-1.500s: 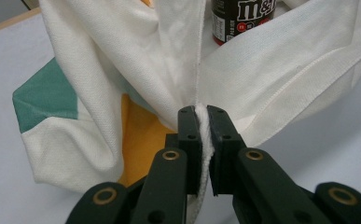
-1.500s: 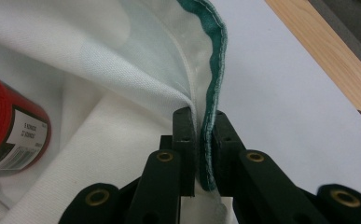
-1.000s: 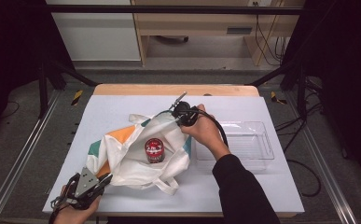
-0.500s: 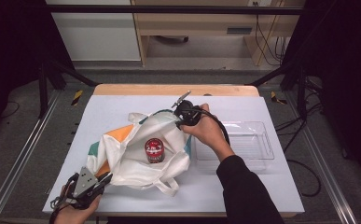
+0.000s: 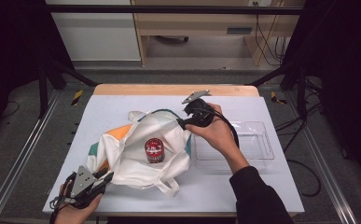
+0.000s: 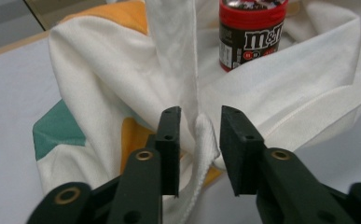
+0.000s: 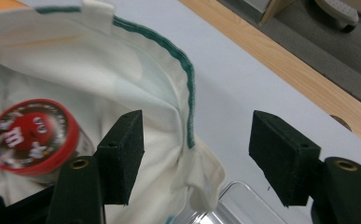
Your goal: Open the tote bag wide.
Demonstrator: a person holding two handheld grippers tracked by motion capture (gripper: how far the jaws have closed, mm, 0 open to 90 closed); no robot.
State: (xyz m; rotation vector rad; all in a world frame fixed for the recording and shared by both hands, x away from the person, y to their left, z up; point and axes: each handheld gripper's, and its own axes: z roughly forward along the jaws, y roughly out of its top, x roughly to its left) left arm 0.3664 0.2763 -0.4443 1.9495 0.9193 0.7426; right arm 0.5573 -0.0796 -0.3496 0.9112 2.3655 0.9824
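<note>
High view, tote bag, candy jar

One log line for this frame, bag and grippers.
left gripper: opening, strap between jaws | right gripper: opening over bag rim | can: upright on bag

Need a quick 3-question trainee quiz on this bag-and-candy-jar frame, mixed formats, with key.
1. True or false: the candy jar stands upright on the white tote bag.
2. What lies between the left gripper's jaws? A) bag strap B) jar lid C) cable
3. Which side of the bag, in the high view, is the clear tray on?

Key: 1 true. 2 A; the jaws have just been opening. 3 The right.
</note>
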